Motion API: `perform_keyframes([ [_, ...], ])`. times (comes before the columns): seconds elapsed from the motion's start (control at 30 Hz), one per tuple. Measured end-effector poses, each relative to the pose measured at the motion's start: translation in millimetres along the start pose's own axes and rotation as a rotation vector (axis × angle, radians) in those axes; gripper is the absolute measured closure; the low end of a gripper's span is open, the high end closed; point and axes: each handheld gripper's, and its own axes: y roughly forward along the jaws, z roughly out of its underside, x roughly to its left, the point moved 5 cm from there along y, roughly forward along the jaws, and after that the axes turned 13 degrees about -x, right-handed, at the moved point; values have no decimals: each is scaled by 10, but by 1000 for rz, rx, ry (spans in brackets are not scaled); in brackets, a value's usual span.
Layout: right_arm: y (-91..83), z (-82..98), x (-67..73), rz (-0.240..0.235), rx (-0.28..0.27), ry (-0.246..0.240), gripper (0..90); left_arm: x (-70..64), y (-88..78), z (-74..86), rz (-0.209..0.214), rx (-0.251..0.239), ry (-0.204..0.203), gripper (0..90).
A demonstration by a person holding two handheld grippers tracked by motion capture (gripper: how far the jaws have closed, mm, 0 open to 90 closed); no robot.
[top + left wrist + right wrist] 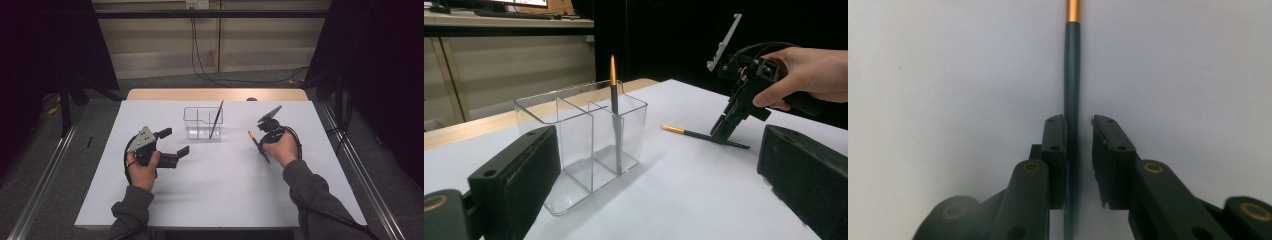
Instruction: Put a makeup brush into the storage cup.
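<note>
Bright overhead light, dark surroundings, soft focus

Dark slim pen [1071,90] with a gold band lies flat on the white table, right of centre in the high view. In the right gripper view it runs straight up the middle of the frame.

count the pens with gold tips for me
2: one pen stands upright in an end compartment of the clear organizer; the other pen lies on the table between the right gripper's jaws.
</note>
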Motion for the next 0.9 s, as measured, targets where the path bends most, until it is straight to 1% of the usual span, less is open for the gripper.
perform_keyframes([
  [0.03, -4, 11, -6, -4, -5, 2, 774, -4, 8, 0, -5, -6, 1, 35],
  [0.07, -19, 25, -10, 3, 8, 0, 778, -4, 5, 1, 5, 0, 1, 35],
  [0.1, -20, 29, -16, 0, 6, -9, 780, -15, 10, 2, 7, -4, -7, 35],
  [0.13, -21, 41, -10, -7, 2, -6, 784, -17, 14, 5, 2, -5, -6, 35],
  [0.17, -27, 49, -12, -7, 8, -10, 790, -14, 14, 6, 2, 0, 0, 35],
  [0.23, -32, 59, -14, -4, 15, -14, 805, -17, 16, 6, 9, -2, -3, 35],
  [0.27, -30, 61, -15, -5, 16, -25, 810, -19, 17, 6, 2, -5, -7, 35],
  [0.3, -30, 60, -11, 0, 19, -27, 811, -14, 15, 3, 3, -2, 1, 35],
  [0.37, -23, 51, 3, 11, 30, -47, 813, -9, 7, 3, 3, -2, -3, 35],
  [0.43, -23, 43, 22, 26, 47, -60, 811, -3, 0, 0, 5, 2, 2, 35],
  [0.53, -16, 35, 31, 32, 53, -59, 811, -1, -7, 1, 4, 0, 0, 36],
  [0.57, -18, 35, 28, 31, 57, -71, 811, -1, -8, 2, 5, 1, 0, 36],
  [0.6, -18, 36, 27, 28, 55, -72, 812, -7, -4, 2, 1, -3, -10, 36],
  [0.67, -20, 38, 21, 25, 54, -58, 812, -5, -1, 3, 6, 0, -1, 36],
  [0.7, -22, 37, 18, 25, 59, -58, 812, -5, 5, 6, -4, -6, 4, 36],
  [0.73, -16, 37, 22, 23, 52, -57, 811, -9, 4, 10, 3, 3, 0, 36],
  [0.8, -20, 36, 25, 32, 59, -55, 811, -12, 9, 14, 2, 5, 1, 36],
  [0.83, -16, 38, 26, 38, 51, -44, 813, -12, 11, 15, 4, 6, 3, 36],
  [0.87, -16, 37, 32, 39, 52, -43, 820, -12, 12, 15, -2, 5, 2, 36],
  [0.9, -15, 36, 37, 43, 52, -53, 828, -12, 13, 18, 0, 5, 0, 36],
])
